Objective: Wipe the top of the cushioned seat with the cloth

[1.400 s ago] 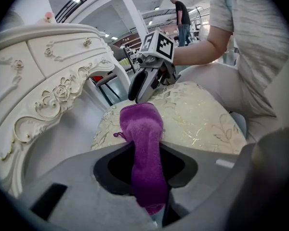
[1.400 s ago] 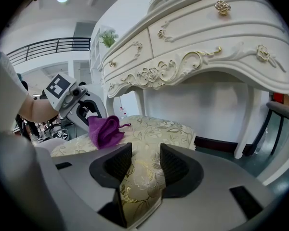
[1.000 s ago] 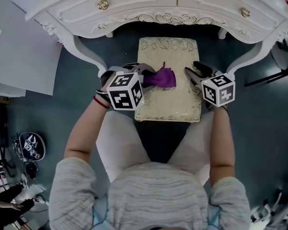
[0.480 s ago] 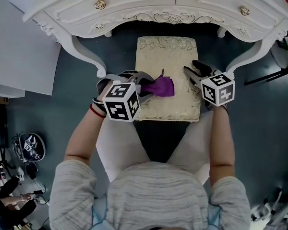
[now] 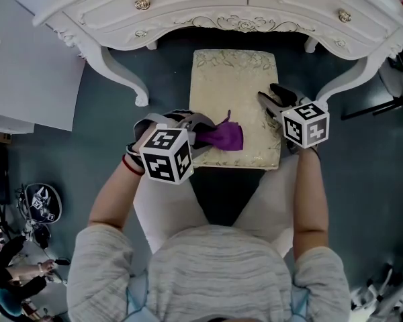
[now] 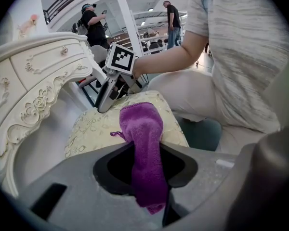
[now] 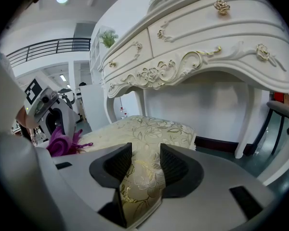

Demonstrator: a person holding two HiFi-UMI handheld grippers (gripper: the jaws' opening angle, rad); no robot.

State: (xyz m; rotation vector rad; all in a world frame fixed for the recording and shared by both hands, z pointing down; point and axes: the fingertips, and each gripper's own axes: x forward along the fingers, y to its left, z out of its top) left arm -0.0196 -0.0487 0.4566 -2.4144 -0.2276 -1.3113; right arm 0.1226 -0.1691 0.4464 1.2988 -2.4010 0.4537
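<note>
the left tongs (image 6: 147, 163) are clamped on the purple cloth (image 6: 140, 126). the cloth sticks out past the jaws as a thick rolled tongue and lies on the near left part of the cushioned seat (image 5: 235, 72), close to its front edge. the right tongs (image 7: 143, 167) are closed on the seat's right edge, with patterned fabric filling the gap between the jaws, apparently to steady it.

the likeliest slip is at that front edge. a stroke pulled any nearer the person would carry the cloth off the cushion, and it would wipe nothing. only a narrow roll of cloth meets the fabric, so passes set too far apart would probably leave unwiped strips, and the far half toward the white dresser (image 5: 188, 12) needs a long reach. the bite on the cloth is small, so drag from the raised embroidery could tug it loose, and the loose thread at its side could snag. if the left tongs tip down, hard jaw tips rather than cloth would rub the brocade. the right pinch could pucker or mark the edge. if it lets go, a firm push could slide the seat across the dark floor (image 5: 101, 126) under the dresser.
</note>
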